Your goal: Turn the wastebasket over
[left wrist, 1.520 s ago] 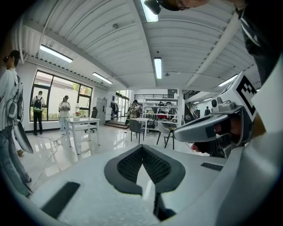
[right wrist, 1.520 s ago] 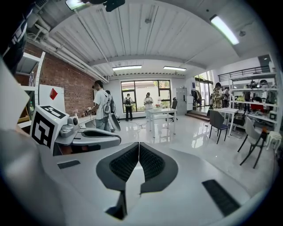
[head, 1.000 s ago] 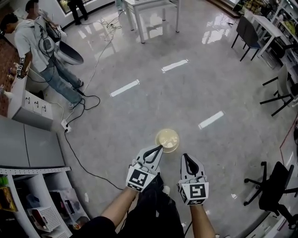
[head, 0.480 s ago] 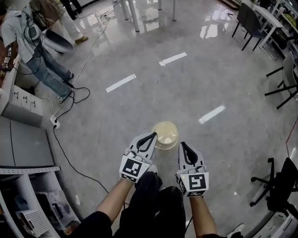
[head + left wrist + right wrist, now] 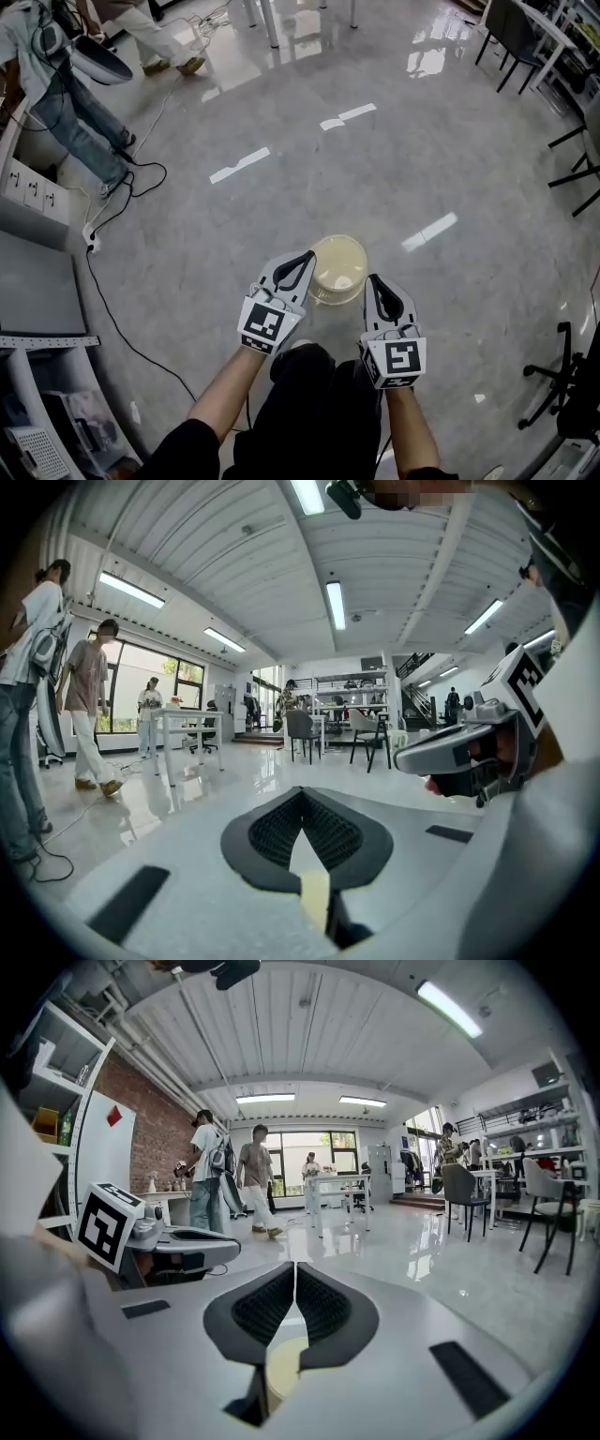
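A cream wastebasket (image 5: pixel 337 265) stands on the glossy grey floor just ahead of the person's knees. I cannot tell whether its mouth faces up or down. My left gripper (image 5: pixel 307 256) is shut, its tip over the basket's left edge. My right gripper (image 5: pixel 373 280) is shut too, its tip by the basket's right side. Nothing is held in either one. In the left gripper view the jaws (image 5: pixel 302 794) meet, and a cream strip of the wastebasket (image 5: pixel 314 902) shows below them. The right gripper view shows closed jaws (image 5: pixel 294 1269) above the same wastebasket (image 5: pixel 279 1365).
A black cable (image 5: pixel 112 319) and a power strip (image 5: pixel 91 237) lie on the floor at the left, beside a grey cabinet (image 5: pixel 33 291). People (image 5: pixel 70 75) stand at the far left. Office chairs (image 5: pixel 577 375) stand at the right, and table legs (image 5: pixel 270 23) at the top.
Both grippers and the head have sunk toward the floor. The wastebasket looks larger and now lies between the two tips. Both jaws stayed shut.
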`<action>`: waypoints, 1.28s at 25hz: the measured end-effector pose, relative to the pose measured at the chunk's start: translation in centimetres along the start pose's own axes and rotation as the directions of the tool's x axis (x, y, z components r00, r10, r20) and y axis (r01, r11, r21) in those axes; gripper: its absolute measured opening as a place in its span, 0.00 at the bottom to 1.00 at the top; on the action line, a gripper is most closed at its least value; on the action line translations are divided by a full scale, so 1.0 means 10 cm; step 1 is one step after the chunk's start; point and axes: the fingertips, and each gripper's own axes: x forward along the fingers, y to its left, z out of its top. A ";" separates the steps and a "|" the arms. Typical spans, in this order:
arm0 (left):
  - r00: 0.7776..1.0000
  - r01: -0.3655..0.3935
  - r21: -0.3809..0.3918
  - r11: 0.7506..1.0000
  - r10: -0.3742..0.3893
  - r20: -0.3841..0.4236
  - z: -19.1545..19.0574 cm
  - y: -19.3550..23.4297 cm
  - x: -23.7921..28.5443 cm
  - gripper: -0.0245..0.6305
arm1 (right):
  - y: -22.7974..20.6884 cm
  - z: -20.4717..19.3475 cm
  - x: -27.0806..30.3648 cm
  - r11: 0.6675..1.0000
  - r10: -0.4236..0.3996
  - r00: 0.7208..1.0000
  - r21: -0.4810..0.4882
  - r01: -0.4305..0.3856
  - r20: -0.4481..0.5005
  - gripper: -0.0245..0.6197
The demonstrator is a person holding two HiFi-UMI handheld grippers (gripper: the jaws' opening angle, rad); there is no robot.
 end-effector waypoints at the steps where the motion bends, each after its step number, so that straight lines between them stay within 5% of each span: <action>1: 1.000 0.002 0.003 1.000 -0.002 -0.005 -0.17 0.00 0.05 0.05 | -0.02 -0.15 0.06 1.000 0.001 1.000 -0.003 0.000 0.005 0.06; 14: 0.999 -0.041 0.004 0.999 0.041 -0.024 -1.68 0.25 0.41 0.05 | -0.27 -1.60 0.68 0.999 -0.021 0.999 -0.046 0.020 -0.027 0.07; 19: 0.997 0.018 -0.009 1.000 -0.018 -0.072 -2.14 0.23 0.60 0.07 | -0.40 -2.04 0.93 0.999 0.007 0.994 -0.035 -0.011 -0.106 0.20; 26: 0.982 0.122 -0.142 0.982 -0.140 -0.123 -2.62 0.14 0.80 0.52 | -0.59 -2.62 1.16 0.997 0.078 0.966 0.033 -0.072 -0.248 0.43; 32: 0.945 0.221 -0.243 0.945 -0.269 -0.186 -3.02 0.00 0.91 0.60 | -0.74 -2.95 1.24 0.986 0.116 0.947 0.146 -0.075 -0.298 0.47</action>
